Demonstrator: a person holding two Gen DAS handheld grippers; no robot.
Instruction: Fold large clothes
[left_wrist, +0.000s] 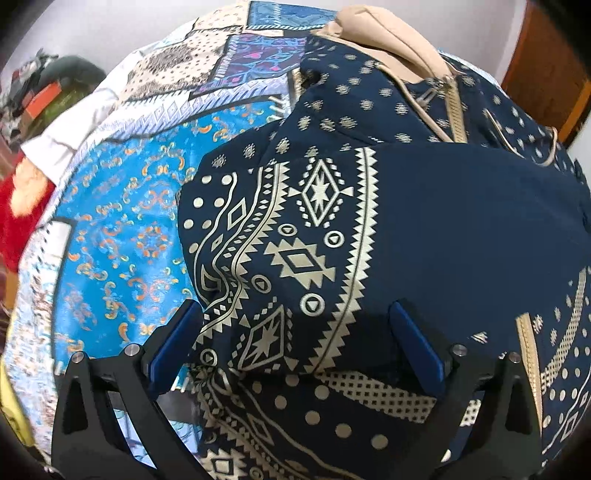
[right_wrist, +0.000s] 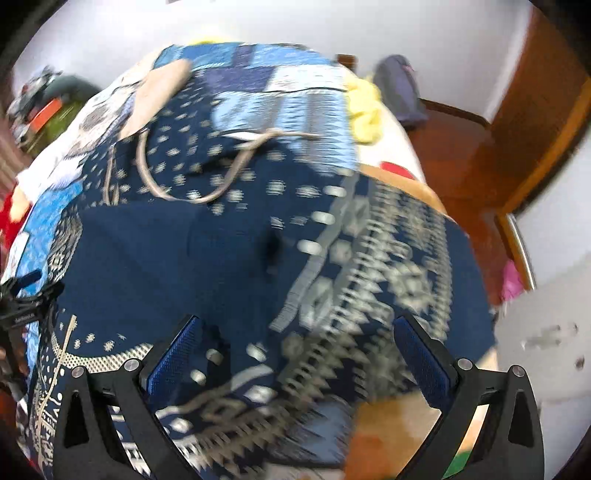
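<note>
The navy hooded garment with cream geometric print and a tan-lined hood (left_wrist: 424, 229) is lying spread on the bed, over a patchwork quilt in blues and whites (left_wrist: 122, 236). The left tool (left_wrist: 295, 325) is hanging over a folded printed flap with its blue pads wide apart, gripping nothing; the right tool (right_wrist: 297, 332) is likewise standing open above the blurred patterned cloth. The loose flap is probably at risk of springing back, and the long beige drawstring (right_wrist: 177, 192) is lying looped where a pad could snag it and drag the fold crooked. The cloth nearest the right tool is sitting close to the bed's edge and could slide off. Around the bed, white walls, a brown wooden door (right_wrist: 535, 122) and cluttered belongings (left_wrist: 40, 88) are showing.
</note>
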